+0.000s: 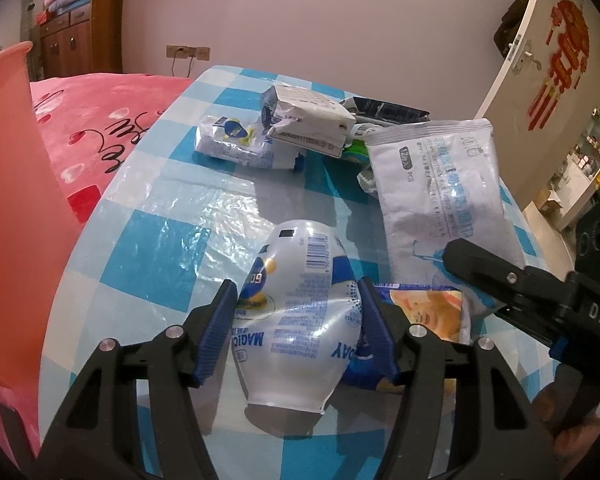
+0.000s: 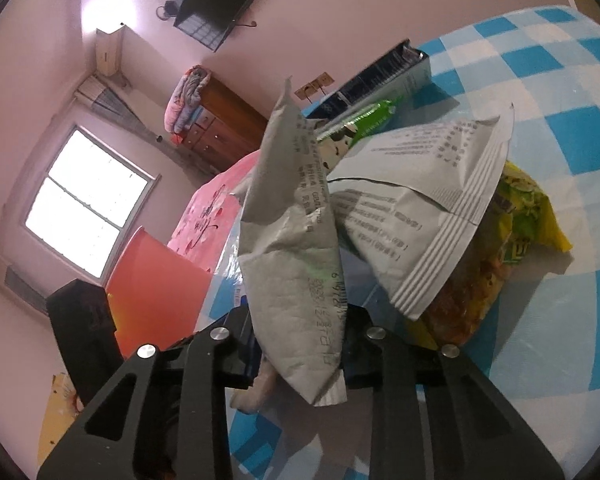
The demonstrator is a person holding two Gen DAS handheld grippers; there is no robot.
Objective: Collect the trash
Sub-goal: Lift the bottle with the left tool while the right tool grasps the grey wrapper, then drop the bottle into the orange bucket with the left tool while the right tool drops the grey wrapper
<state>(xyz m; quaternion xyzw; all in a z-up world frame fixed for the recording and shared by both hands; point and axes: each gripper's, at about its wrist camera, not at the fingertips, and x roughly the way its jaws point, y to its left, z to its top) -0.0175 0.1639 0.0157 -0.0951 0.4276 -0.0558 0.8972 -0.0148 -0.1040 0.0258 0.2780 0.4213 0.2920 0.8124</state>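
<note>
A squashed white-and-blue plastic bottle [image 1: 300, 312] lies on the blue-checked tablecloth [image 1: 140, 248], and my left gripper [image 1: 298, 312] is shut on it, a blue pad pressing each side. My right gripper [image 2: 300, 344] is shut on a crumpled grey-white wrapper [image 2: 296, 248] that stands up between its fingers. Seen from the left wrist camera, the right gripper [image 1: 456, 256] reaches in from the right over the lower end of a white wipes pack [image 1: 440, 184]. A red bin [image 1: 16, 200] stands left of the table, and it is the red bin [image 2: 152, 280] in the right wrist view too.
More trash lies on the table: a white-and-blue pouch [image 1: 236, 140], a torn white carton [image 1: 304, 120], a dark box [image 1: 384, 110], a snack pack [image 1: 428, 312], a green wrapper [image 2: 372, 120] and a yellow-green bag [image 2: 520, 216]. A pink bed [image 1: 100, 120] lies behind and a door [image 1: 540, 80] stands right.
</note>
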